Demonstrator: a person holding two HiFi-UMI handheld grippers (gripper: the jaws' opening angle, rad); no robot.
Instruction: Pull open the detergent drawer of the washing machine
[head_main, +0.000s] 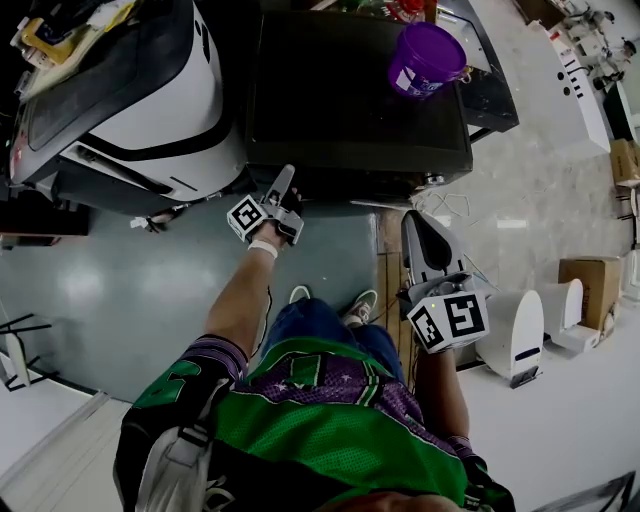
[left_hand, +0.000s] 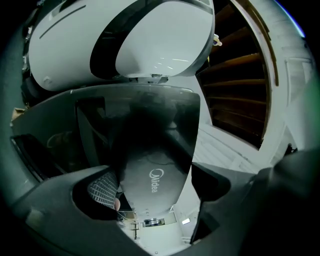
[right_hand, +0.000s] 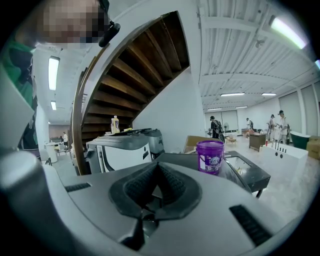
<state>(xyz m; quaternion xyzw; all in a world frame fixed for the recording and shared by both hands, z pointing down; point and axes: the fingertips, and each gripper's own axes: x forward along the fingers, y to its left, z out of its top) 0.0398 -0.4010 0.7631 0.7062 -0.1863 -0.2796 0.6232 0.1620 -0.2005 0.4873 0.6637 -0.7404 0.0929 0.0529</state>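
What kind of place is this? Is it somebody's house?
Probably not a house. It looks like a big workshop or test hall: a washing machine stands near an open wooden staircase, cardboard boxes sit about, and people work far off under long ceiling lights.

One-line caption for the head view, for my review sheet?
The left gripper, jaws apart, at the dark washing machine front edge; right gripper shut, held back; purple tub on top.

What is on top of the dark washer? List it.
A purple tub stands on the washer, near its far right corner. The tub's lid is on, so what it holds is hidden.
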